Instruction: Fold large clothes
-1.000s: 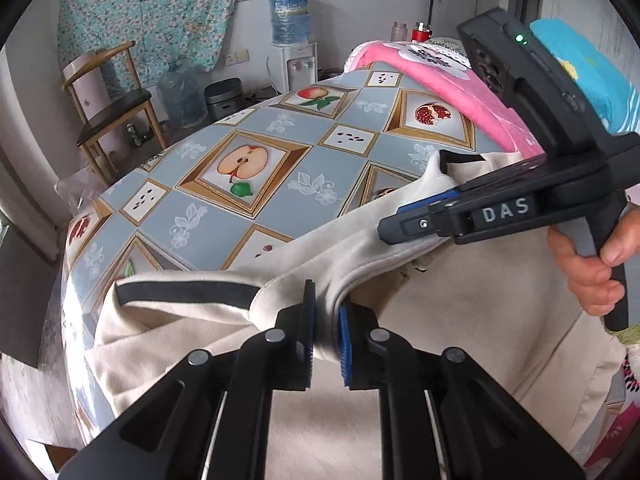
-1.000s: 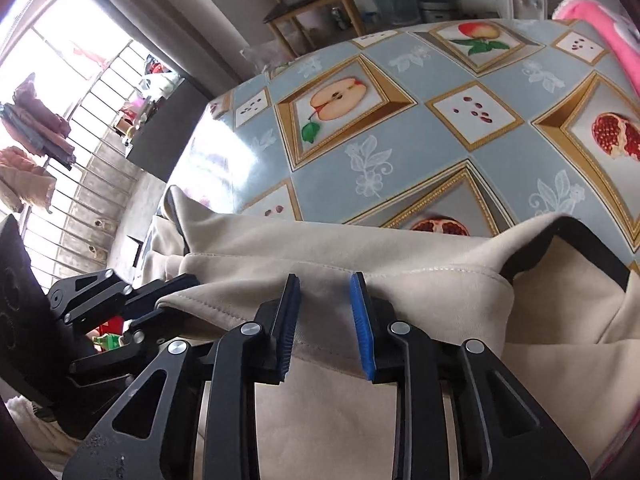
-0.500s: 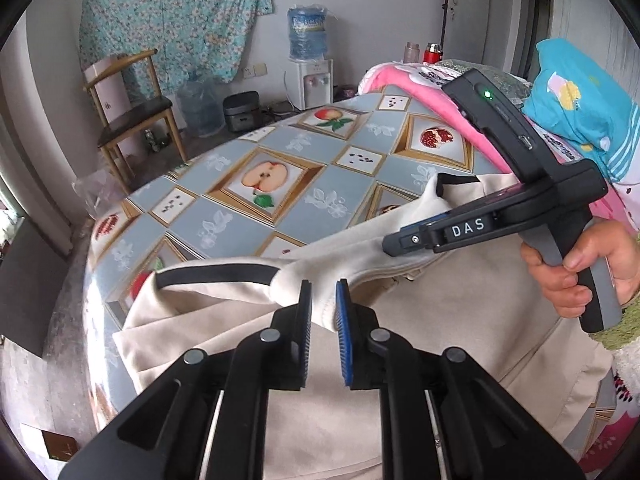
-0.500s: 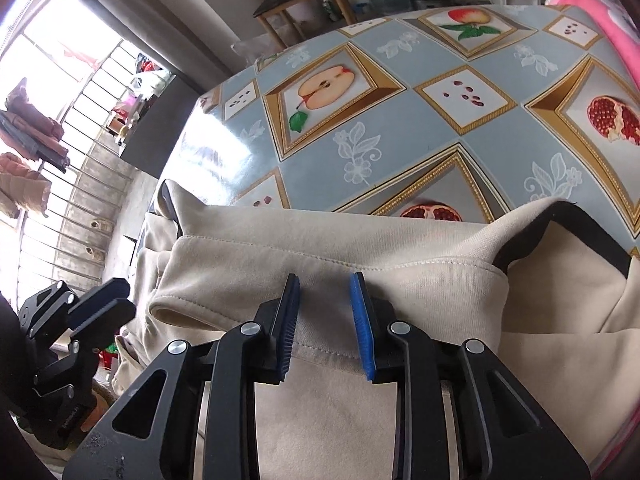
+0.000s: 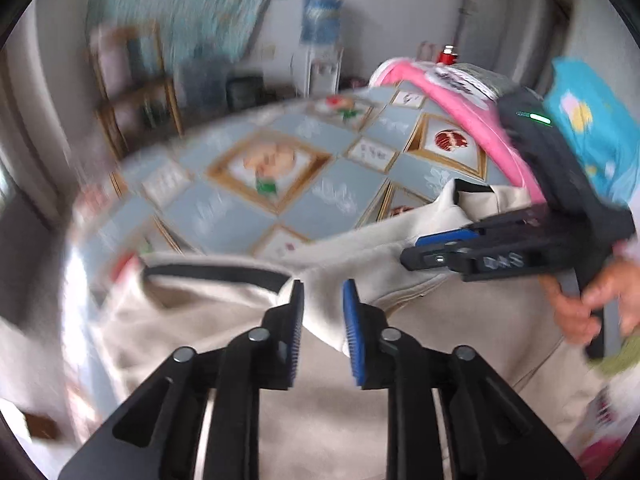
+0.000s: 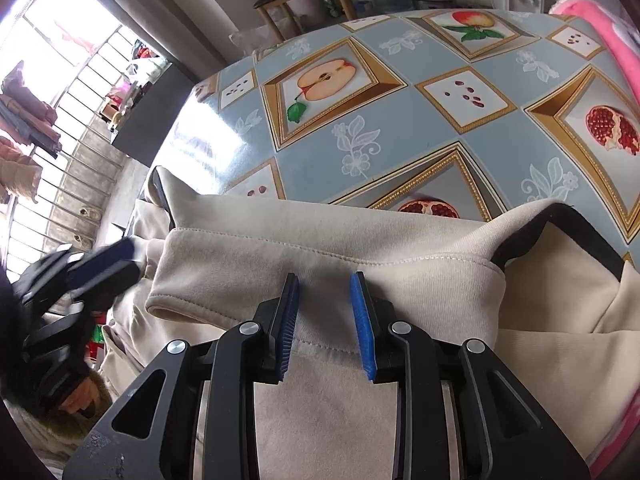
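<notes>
A large beige garment (image 6: 400,240) with black trim lies doubled over at the near end of a table covered in a fruit-print cloth (image 6: 400,120). My right gripper (image 6: 324,278) is shut on the thick folded hem and holds it up as a ridge; it also shows at the right of the left wrist view as the right gripper (image 5: 432,248), held by a hand (image 5: 580,312). My left gripper (image 5: 323,284) is opening, with a loose fold of the beige garment (image 5: 224,320) between its blue pads. That view is blurred. The left gripper (image 6: 100,264) sits at the garment's left end.
A pink blanket (image 5: 460,100) and a blue cushion (image 5: 592,136) lie along the table's right side. Beyond the far edge stand a wooden chair (image 5: 136,92) and a water dispenser (image 5: 320,40). A barred window (image 6: 60,100) is off to the left.
The left gripper's jaws have spread apart and no longer pinch the fold. That hand has shifted, blurring its view. The right gripper keeps its hold in the same place.
</notes>
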{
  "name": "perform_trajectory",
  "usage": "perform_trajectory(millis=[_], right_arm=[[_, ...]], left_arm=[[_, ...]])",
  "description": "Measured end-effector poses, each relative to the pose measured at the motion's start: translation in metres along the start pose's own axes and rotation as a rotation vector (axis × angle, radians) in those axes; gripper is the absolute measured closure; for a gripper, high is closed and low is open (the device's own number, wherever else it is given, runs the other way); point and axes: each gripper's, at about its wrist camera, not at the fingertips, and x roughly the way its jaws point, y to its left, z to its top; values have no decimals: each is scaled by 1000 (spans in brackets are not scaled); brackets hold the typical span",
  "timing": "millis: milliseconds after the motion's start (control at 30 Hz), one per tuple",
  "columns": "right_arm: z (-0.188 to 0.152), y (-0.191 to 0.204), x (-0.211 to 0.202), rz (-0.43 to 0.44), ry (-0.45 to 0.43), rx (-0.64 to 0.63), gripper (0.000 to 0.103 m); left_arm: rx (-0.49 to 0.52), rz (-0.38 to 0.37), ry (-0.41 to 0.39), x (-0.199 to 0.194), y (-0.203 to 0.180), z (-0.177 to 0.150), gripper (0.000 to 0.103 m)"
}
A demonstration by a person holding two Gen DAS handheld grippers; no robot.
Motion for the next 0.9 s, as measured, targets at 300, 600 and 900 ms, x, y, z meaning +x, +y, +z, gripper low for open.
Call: perform_trajectory(millis=[300, 600, 900], right_arm=[[1, -29, -45, 39, -98, 106, 46], [-21, -106, -39, 217, -24, 443, 45], [-20, -102, -25, 303, 33, 467, 62]], left_arm=[[-253, -219, 138, 42, 45, 9, 83], [-339, -289, 207, 46, 61, 5, 83], [-414, -352, 305, 55, 69, 0, 83]])
